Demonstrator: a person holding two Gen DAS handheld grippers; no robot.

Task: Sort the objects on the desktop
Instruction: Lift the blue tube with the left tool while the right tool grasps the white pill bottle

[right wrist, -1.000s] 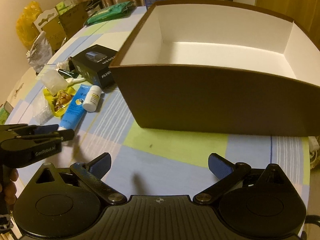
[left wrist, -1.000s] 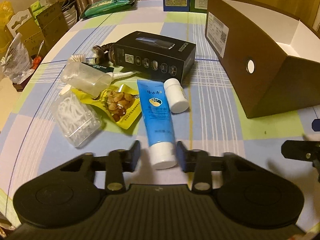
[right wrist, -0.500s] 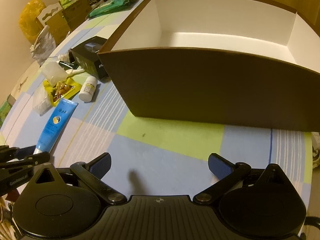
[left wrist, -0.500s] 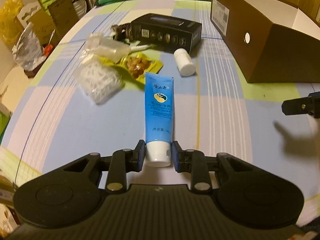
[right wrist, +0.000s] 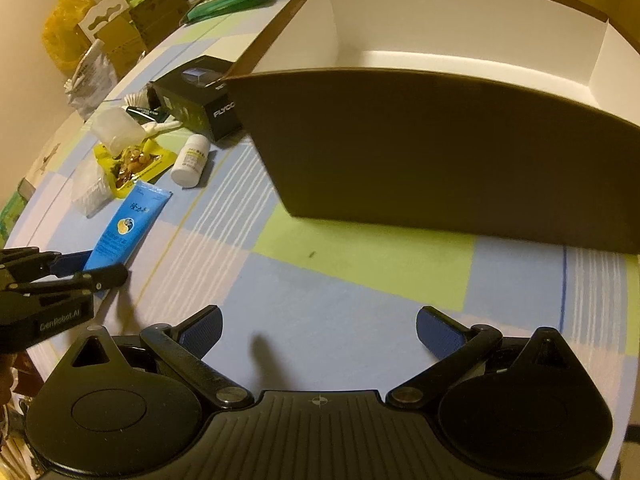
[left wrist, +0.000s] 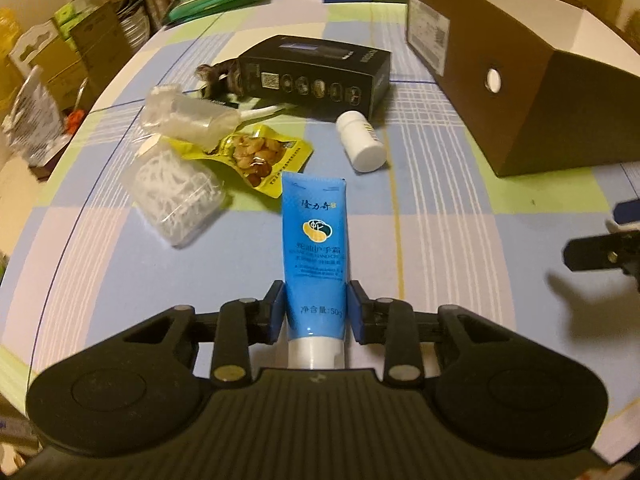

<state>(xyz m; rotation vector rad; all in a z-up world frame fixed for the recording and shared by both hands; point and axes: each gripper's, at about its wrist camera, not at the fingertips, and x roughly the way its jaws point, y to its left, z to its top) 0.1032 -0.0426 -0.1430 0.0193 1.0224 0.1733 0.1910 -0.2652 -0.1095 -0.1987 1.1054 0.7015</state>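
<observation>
1. Currently the left gripper (left wrist: 316, 312) has the blue tube (left wrist: 314, 240) between its pads, low on the body just above the white cap; the jaws are opening slightly, pads at or barely off the tube's sides. Crimped end points away toward the clutter.
2. Right gripper (right wrist: 319, 330) spread wide, nothing between the fingers, hovering over bare tablecloth (right wrist: 360, 280) in front of the brown box (right wrist: 440, 152).
3. Progress, as judged: early. The box interior visible from the right wrist view is white and bare; no item seen inside it.
4. Left to sort: white pill bottle (left wrist: 362, 142) on its side, yellow snack pouch (left wrist: 260, 156), clear bag of white picks (left wrist: 172, 196), clear plastic container (left wrist: 188, 116), black carton (left wrist: 316, 74), plus small items behind the carton, too hidden to name.
5. Edges: table rim curves close on the left, with bags and cartons beyond it. The box's near wall stands tall; anything going in likely needs to clear its top edge.
6. Open room: broad empty cloth between tube and box, and before the right gripper. The pill bottle lies near the direct line from the tube to the box.
</observation>
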